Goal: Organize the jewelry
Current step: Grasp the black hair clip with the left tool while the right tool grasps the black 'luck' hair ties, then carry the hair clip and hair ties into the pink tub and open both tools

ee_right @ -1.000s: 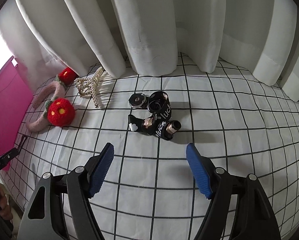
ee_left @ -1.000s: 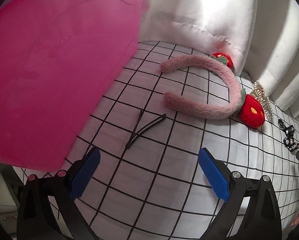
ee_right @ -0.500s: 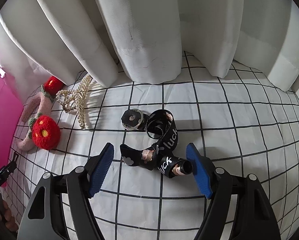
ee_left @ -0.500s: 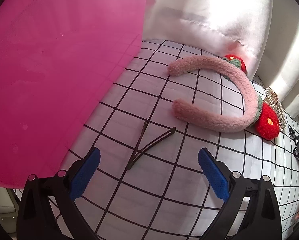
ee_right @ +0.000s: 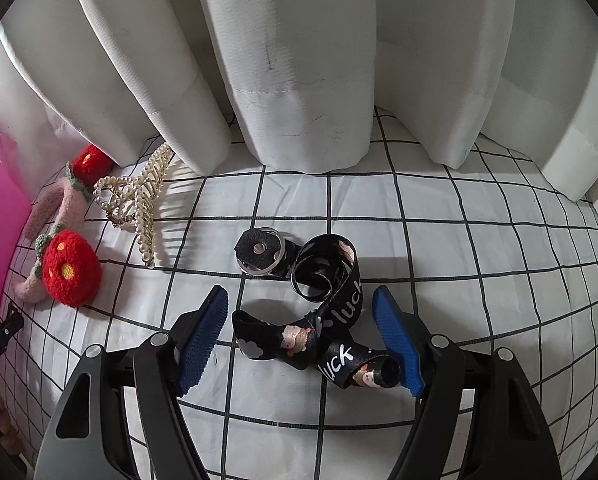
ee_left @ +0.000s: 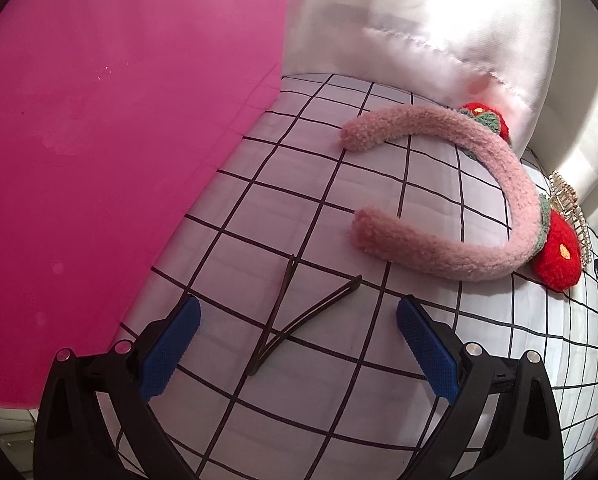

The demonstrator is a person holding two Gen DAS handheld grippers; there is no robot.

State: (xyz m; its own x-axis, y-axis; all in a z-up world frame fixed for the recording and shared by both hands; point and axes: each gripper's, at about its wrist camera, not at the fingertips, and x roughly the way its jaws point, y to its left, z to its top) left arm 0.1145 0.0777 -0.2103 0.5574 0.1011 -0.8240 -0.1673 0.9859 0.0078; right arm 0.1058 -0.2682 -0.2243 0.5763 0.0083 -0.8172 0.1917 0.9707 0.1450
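Observation:
A thin dark hair clip (ee_left: 299, 320), spread in a V, lies on the checked cloth between the open blue pads of my left gripper (ee_left: 297, 312), untouched. Beyond it rests a fuzzy pink headband (ee_left: 499, 196) with red knitted strawberries (ee_left: 559, 260). In the right wrist view a black printed strap (ee_right: 331, 320) with a metal ring and snap (ee_right: 261, 254) lies crumpled between the pads of my right gripper (ee_right: 299, 304), which stands open around it; the right pad is close to the strap's rolled end. A pearl hair claw (ee_right: 139, 196) sits to the left.
A large pink panel (ee_left: 99, 140) stands along the left side of the cloth. White curtains (ee_right: 299, 60) hang down onto the back edge of the checked surface (ee_right: 479, 248). The headband (ee_right: 55, 220) also shows at the right view's left edge.
Both grippers have come forward and lower. The hair clip now lies between the left pads, and the black strap now lies between the right pads. Jaw widths are unchanged.

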